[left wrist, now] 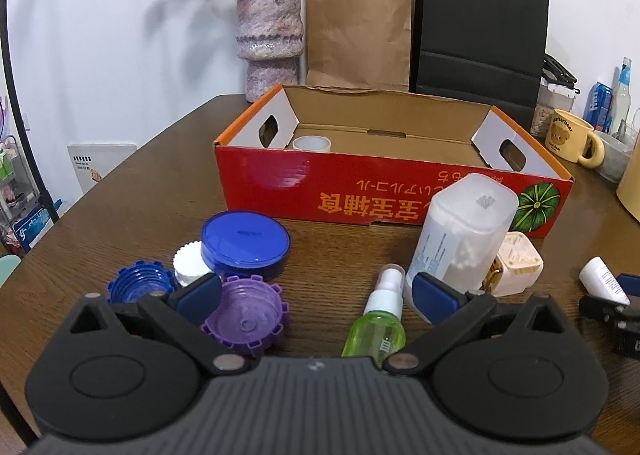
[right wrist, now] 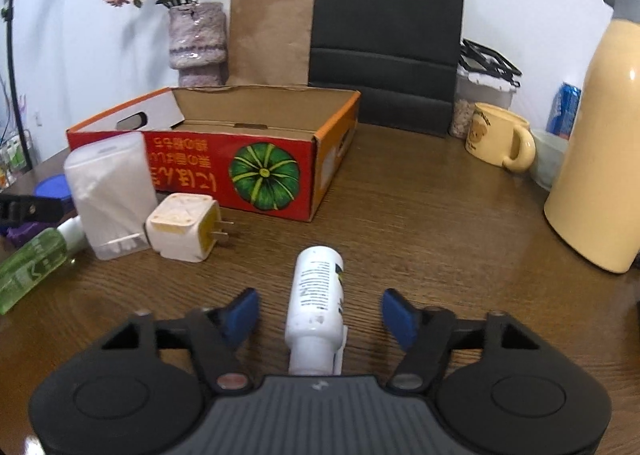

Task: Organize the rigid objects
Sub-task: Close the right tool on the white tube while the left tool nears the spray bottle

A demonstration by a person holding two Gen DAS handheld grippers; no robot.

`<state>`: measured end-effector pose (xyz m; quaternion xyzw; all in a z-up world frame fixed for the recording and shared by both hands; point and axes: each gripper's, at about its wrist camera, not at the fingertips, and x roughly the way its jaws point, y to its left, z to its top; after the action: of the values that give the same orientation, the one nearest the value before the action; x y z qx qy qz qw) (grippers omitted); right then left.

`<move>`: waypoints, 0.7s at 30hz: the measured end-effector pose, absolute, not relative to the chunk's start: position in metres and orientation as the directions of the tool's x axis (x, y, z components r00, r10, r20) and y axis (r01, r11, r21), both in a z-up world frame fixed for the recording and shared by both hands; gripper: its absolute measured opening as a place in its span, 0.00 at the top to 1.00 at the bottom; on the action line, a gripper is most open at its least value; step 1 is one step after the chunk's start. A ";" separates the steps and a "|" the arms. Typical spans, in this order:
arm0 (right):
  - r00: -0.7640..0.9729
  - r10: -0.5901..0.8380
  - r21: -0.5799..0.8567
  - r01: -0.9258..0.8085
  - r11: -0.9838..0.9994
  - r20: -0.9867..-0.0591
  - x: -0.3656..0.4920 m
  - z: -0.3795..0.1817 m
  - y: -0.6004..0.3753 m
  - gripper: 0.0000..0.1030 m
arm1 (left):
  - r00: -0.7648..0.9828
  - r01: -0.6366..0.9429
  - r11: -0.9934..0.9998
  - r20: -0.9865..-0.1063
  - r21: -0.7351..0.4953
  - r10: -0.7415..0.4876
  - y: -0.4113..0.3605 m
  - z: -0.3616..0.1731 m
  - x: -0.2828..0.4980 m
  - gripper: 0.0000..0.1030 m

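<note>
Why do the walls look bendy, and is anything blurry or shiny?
Left wrist view: the fisheye lens curves the black pole at the edge; the red cardboard box has a smeared glare patch. Right wrist view: the blue gripper pads look blurred, and the cream thermos jug shows a small bright highlight.

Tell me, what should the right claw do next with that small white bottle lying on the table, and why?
Probably close on it. The white bottle lies on the table between the right claw's blue pads, which stand apart from it on both sides. The red box is open behind, so once gripped the bottle could likely go in there.
</note>
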<state>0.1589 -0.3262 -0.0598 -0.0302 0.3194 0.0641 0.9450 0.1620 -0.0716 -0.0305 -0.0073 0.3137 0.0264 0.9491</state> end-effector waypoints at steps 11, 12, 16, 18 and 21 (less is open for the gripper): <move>0.812 0.125 0.020 -0.139 0.990 -0.570 0.157 -0.056 -0.329 0.74 | 0.794 -0.051 0.999 -0.606 0.009 0.046 -0.075 -0.035 0.163 0.00; 0.818 0.124 0.016 -0.139 0.990 -0.562 0.155 -0.055 -0.328 0.74 | 0.793 -0.050 0.999 -0.607 0.009 0.045 -0.075 -0.036 0.163 0.00; 0.838 0.120 0.003 -0.140 0.990 -0.533 0.149 -0.052 -0.325 0.74 | 0.787 -0.042 0.999 -0.616 0.016 0.043 -0.077 -0.038 0.162 0.00; 0.845 0.117 0.000 -0.137 0.991 -0.522 0.147 -0.051 -0.323 0.74 | 0.782 -0.033 0.999 -0.622 0.023 0.040 -0.078 -0.040 0.161 0.00; 0.855 0.116 -0.002 -0.135 0.991 -0.506 0.143 -0.049 -0.320 0.74 | 0.777 -0.009 0.999 -0.629 0.033 0.027 -0.081 -0.044 0.158 0.00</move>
<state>0.1431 -0.3199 -0.0489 -0.0186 0.2617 0.0652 0.9628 0.1576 -0.0812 -0.0437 0.0140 0.3337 0.0095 0.9425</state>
